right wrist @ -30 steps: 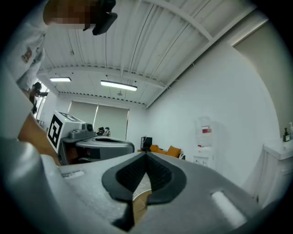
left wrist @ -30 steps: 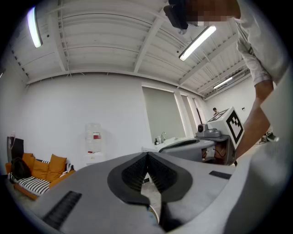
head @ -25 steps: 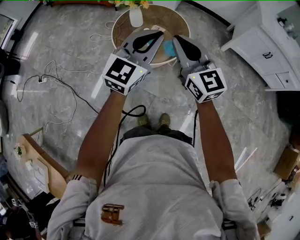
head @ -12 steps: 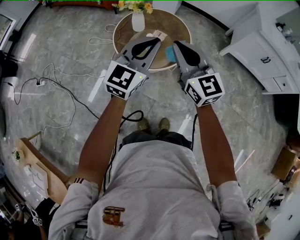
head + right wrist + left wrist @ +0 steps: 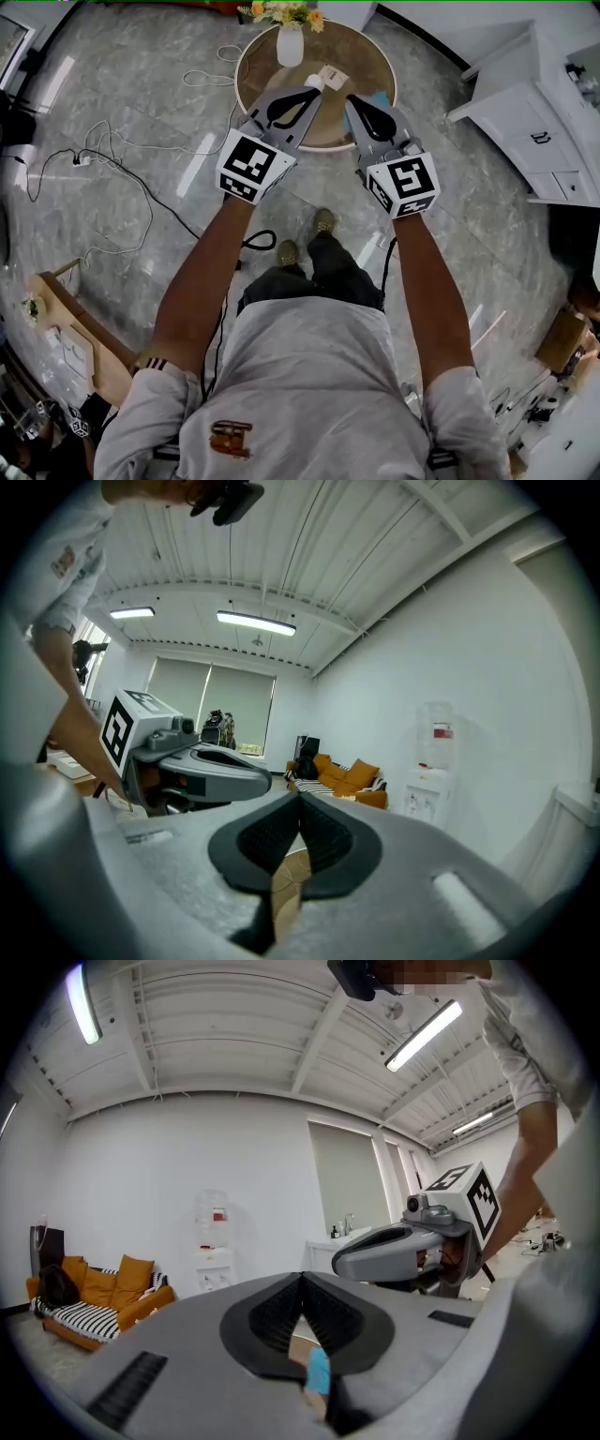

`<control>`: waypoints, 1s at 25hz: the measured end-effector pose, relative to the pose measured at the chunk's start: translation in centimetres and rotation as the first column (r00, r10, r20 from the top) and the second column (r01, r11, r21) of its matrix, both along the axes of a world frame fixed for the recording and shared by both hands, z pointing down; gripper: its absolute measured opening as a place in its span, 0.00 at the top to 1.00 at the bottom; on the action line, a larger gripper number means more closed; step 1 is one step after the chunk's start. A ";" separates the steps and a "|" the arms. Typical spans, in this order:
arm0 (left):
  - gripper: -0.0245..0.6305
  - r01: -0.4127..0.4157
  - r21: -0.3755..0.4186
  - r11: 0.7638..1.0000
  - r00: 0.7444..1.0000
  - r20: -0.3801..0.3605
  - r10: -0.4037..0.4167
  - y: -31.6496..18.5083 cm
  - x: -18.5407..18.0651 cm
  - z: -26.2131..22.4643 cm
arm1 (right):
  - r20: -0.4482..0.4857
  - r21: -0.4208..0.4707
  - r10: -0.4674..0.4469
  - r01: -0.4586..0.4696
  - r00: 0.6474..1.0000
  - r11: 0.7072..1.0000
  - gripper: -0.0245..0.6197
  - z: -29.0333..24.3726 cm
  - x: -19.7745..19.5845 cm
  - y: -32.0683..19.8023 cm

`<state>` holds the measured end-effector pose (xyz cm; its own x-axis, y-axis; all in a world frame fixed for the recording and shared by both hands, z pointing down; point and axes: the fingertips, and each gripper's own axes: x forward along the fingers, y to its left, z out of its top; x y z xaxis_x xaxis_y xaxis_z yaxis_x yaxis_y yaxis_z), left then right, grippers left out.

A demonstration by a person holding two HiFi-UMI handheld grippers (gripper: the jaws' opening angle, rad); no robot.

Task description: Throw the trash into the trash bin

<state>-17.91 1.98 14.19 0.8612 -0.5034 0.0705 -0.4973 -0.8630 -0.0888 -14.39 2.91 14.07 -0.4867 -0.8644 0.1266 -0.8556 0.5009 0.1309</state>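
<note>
You held both grippers out toward the round table [image 5: 356, 52] at 12 o'clock. Your left gripper [image 5: 300, 1281] had its jaws together on nothing, and so did your right gripper [image 5: 300, 799]. The trash lay on the table. A small white piece [image 5: 328, 77] sat just past the left jaws' tips, at 5 o'clock of the vase [image 5: 291, 45]. A blue piece [image 5: 380, 97] sat at 1 o'clock of the right jaws, partly hidden. Both looked light and easily crushed, so a gentle pinch across the narrow middle should suit. The white piece seemed to run from 10 to 4 o'clock; the blue one's axis I could not tell. No bin showed.
</note>
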 end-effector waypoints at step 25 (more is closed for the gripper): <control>0.96 0.124 -0.186 0.975 0.987 0.121 -0.102 -11.7 1.3 12.2 | -0.073 -0.188 -0.136 0.121 0.988 0.975 0.90 12.5 0.8 -13.2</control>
